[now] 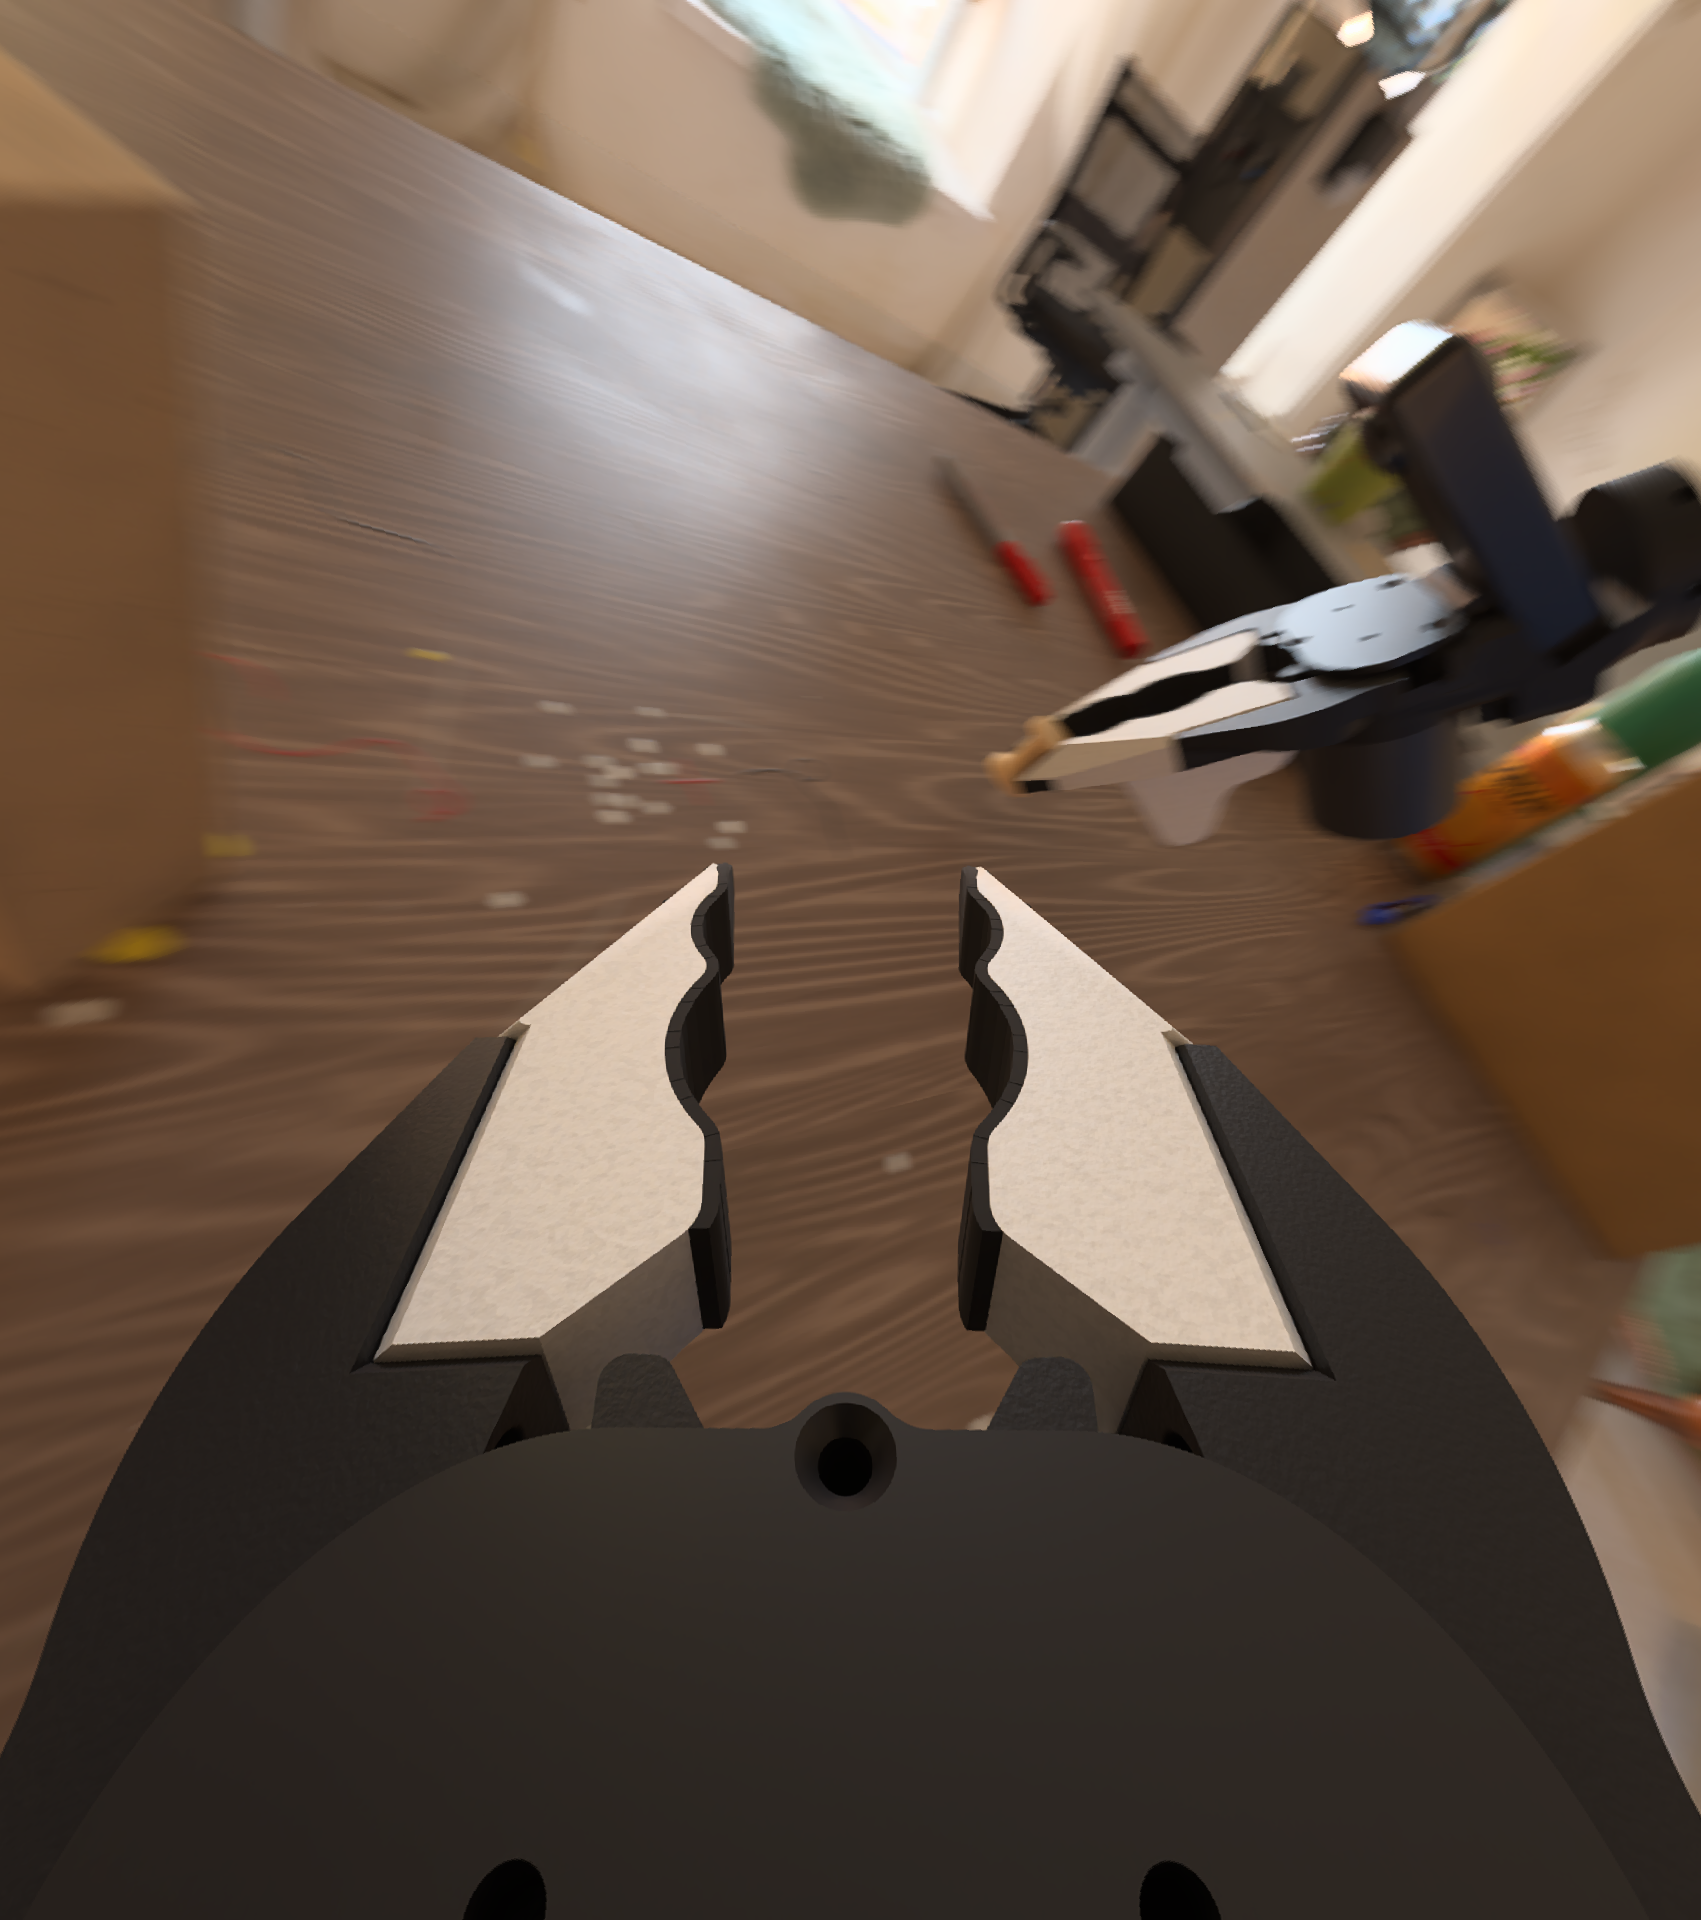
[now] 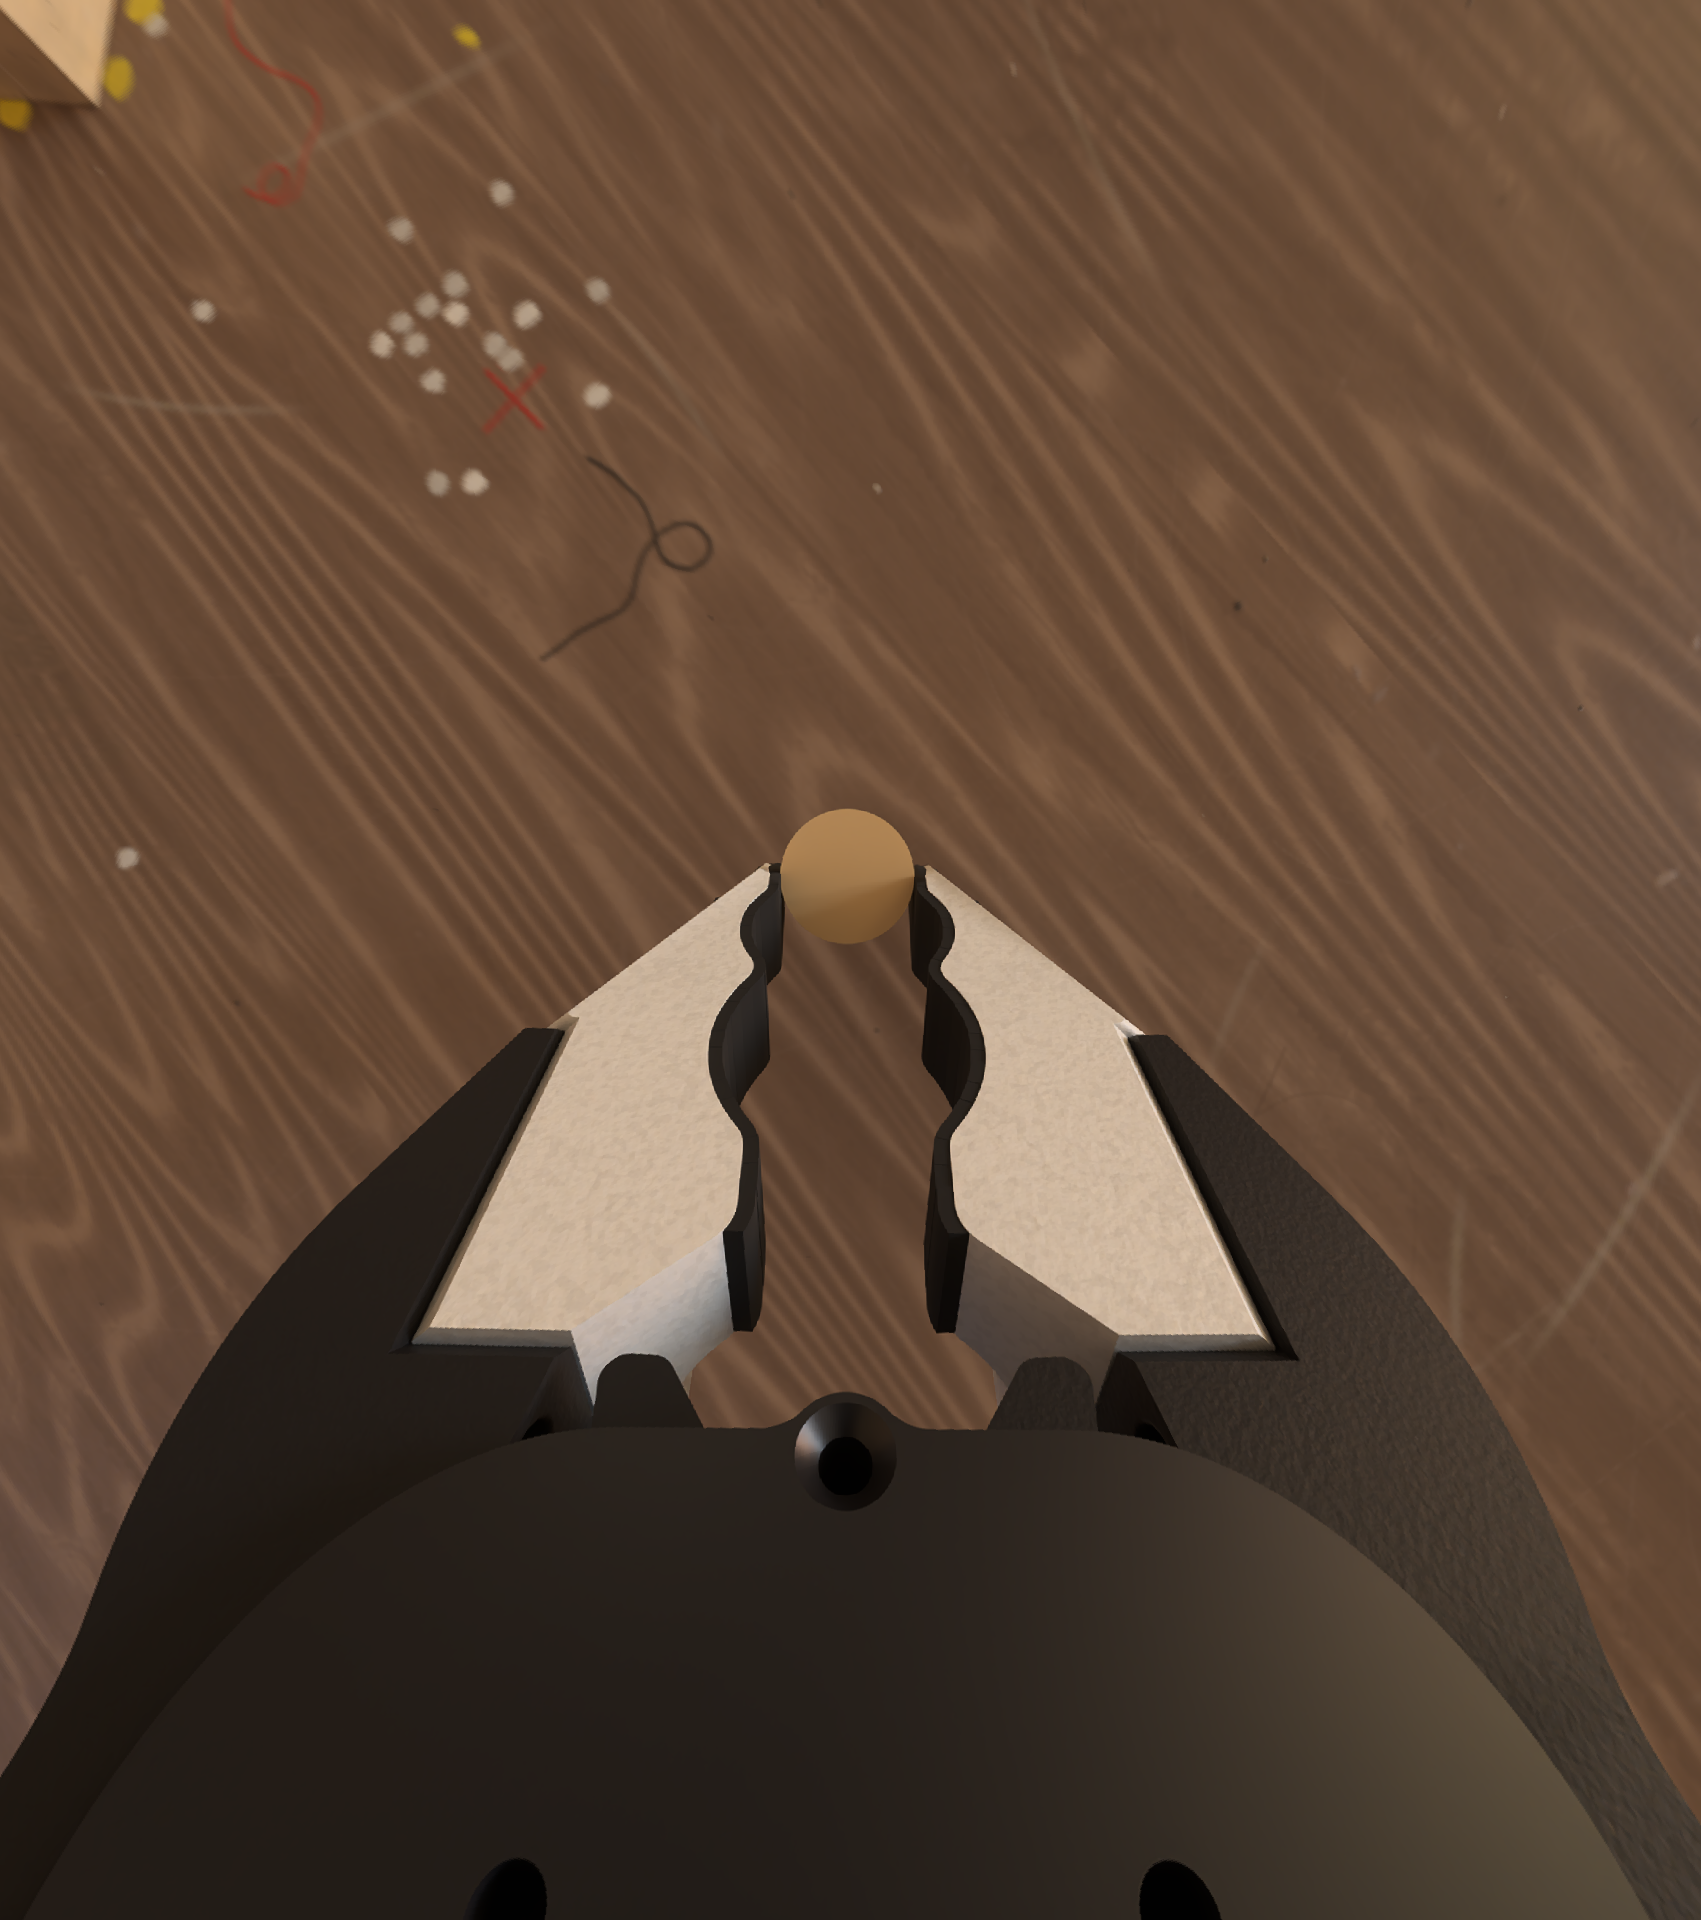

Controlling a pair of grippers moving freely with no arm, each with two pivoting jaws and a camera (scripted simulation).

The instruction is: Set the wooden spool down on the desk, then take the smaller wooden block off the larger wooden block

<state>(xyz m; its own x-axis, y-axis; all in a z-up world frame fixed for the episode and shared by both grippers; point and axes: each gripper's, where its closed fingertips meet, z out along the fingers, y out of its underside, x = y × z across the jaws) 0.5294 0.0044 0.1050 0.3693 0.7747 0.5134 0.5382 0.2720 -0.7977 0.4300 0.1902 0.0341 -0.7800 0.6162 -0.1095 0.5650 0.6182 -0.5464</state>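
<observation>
My right gripper [image 2: 846, 883] is shut on the wooden spool [image 2: 846, 868], pinched at the fingertips and seen end-on as a tan disc above the brown desk [image 2: 1241, 520]. In the left wrist view the right gripper [image 1: 1028, 764] hangs at the right, a little above the desk, with the spool [image 1: 1014, 756] at its tips. My left gripper [image 1: 844, 883] is open and empty over the desk [image 1: 513, 468]. A large tan wooden block [image 1: 25, 540] stands blurred at the left. A corner of a wooden block [image 2: 25, 52] shows in the right wrist view. I cannot tell the smaller block apart.
Two red-handled tools [image 1: 1085, 582] lie near the desk's far edge. A bottle with a green top [image 1: 1594, 748] and a cardboard box [image 1: 1604, 1018] sit at the right. White and yellow specks [image 2: 451, 322], a red thread [image 2: 290, 135] and a black thread [image 2: 638, 571] litter the desk.
</observation>
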